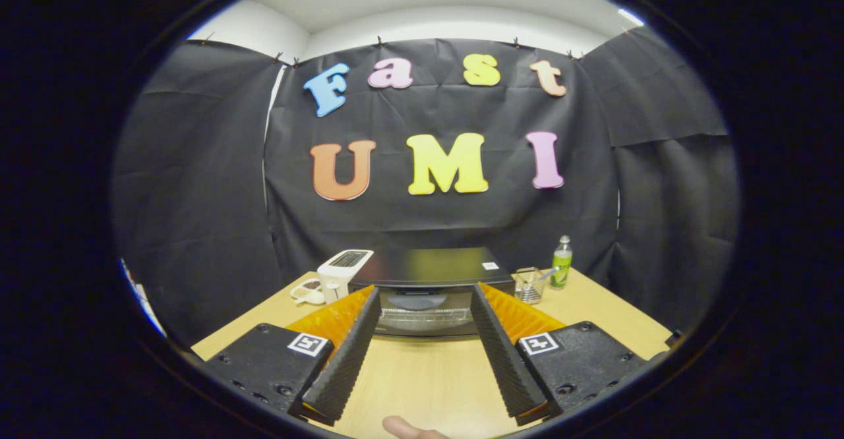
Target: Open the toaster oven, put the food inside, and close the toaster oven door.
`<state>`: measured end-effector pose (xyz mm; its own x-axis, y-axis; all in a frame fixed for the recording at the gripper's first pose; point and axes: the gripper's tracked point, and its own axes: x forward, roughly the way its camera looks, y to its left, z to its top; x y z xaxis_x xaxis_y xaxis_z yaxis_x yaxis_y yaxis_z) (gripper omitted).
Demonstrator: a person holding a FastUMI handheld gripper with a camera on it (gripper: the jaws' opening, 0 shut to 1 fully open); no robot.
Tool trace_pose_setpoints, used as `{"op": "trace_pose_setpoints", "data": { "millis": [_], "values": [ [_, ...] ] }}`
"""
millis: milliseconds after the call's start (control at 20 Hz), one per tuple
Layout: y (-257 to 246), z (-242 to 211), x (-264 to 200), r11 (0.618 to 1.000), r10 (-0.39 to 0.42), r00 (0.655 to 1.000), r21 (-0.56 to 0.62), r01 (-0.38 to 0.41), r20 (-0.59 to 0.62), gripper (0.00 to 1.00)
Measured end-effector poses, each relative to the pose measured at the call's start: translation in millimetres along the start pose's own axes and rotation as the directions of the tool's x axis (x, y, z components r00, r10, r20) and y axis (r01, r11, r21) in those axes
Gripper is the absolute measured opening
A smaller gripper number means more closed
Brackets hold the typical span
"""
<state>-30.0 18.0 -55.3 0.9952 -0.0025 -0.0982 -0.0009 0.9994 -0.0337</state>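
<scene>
A black toaster oven (428, 266) stands on the wooden table (428, 373), straight ahead and just beyond the fingers. Its glass door (425, 314) looks shut, and a wire rack shows through it. To the left of the oven lies a small white dish (306, 289) holding brownish food. My gripper (425, 292) is open, its fingers spread wide with nothing between them. It hovers over the table and frames the oven's front without touching it.
A white appliance (343, 269) stands against the oven's left side. To the oven's right are a glass cup (527, 285) with a utensil in it and a green bottle (562, 263). A person's fingertip (403, 429) shows below the fingers. Black cloth walls surround the table.
</scene>
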Motion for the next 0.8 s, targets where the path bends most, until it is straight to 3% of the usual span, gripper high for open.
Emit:
{"op": "trace_pose_setpoints", "data": {
  "millis": [100,150,450,800],
  "values": [
    [-4,17,-19,1.000,-0.010,1.000,-0.002,0.010,0.026,0.91],
    [-28,20,-1,1.000,-0.010,0.999,0.005,0.010,0.034,0.91],
    [-32,61,-44,1.000,-0.004,0.993,0.026,0.001,0.119,0.90],
    [-47,71,-52,0.998,-0.035,0.986,0.057,0.026,0.164,0.91]
  ]
}}
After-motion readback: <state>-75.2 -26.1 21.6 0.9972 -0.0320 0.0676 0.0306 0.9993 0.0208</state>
